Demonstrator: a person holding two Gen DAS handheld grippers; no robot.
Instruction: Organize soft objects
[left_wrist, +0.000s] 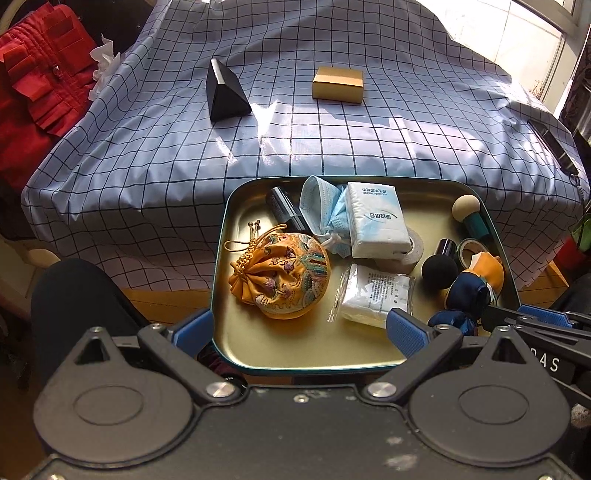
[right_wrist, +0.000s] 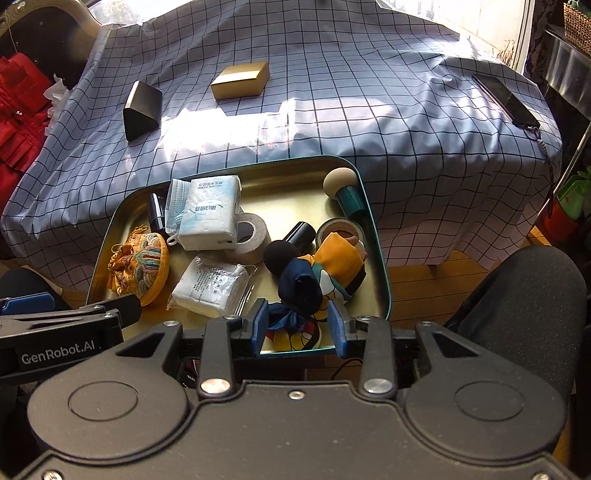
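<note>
A teal-rimmed metal tray holds an orange embroidered drawstring pouch, a blue face mask, a tissue pack, a bagged white wipe packet and a knotted navy-and-orange scarf. My left gripper stands wide open over the tray's near edge, just short of the pouch, with nothing between its fingers. My right gripper is at the tray's near right corner, its blue pads closed against the scarf's knotted end.
The tray also holds a tape roll, a black foam-headed tube, a beige-headed teal tube and a black cylinder. On the checked cloth lie a black triangular box, a gold box and a phone. Dark-clad knees flank the tray.
</note>
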